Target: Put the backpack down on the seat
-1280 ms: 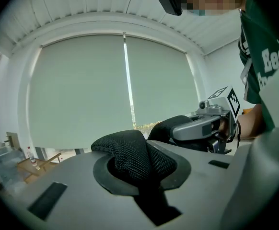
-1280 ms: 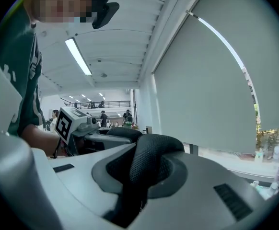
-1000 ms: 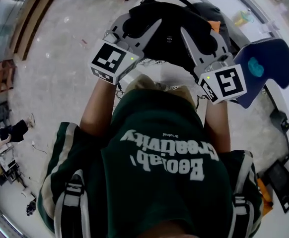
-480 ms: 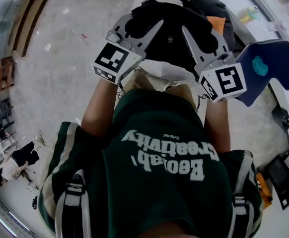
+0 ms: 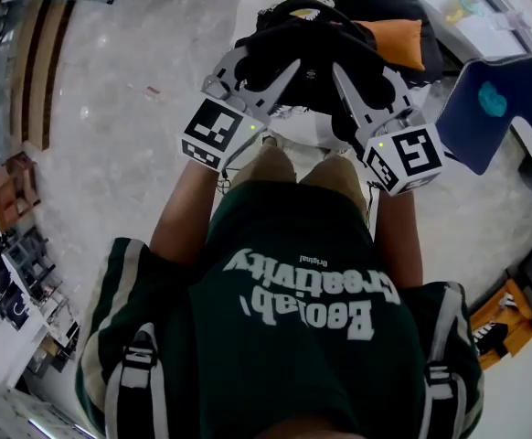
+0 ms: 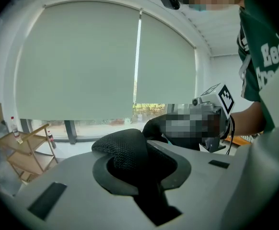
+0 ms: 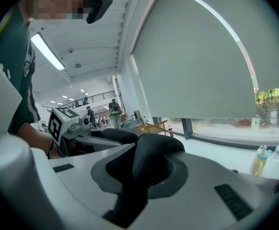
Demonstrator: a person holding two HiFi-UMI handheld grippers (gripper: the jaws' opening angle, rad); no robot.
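A black backpack (image 5: 312, 48) hangs in front of the person's knees, over a white seat (image 5: 304, 133). My left gripper (image 5: 257, 62) is shut on a black mesh shoulder strap (image 6: 125, 150) at the pack's left side. My right gripper (image 5: 362, 76) is shut on the other mesh strap (image 7: 151, 159) at its right side. Each strap bulges up out of the gap between the jaws. Whether the pack's bottom touches the seat is hidden by the pack itself. An orange patch (image 5: 399, 42) shows at the pack's far right.
A dark blue chair (image 5: 494, 108) stands to the right of the seat. An orange and black object (image 5: 504, 323) lies on the floor at the lower right. By the window are a wooden rack (image 6: 27, 150) and bottles (image 7: 259, 159). Pale floor lies to the left.
Both grippers have carried the backpack forward, away from the body, and lower. The knees now show below the pack, and the orange patch has come into fuller view.
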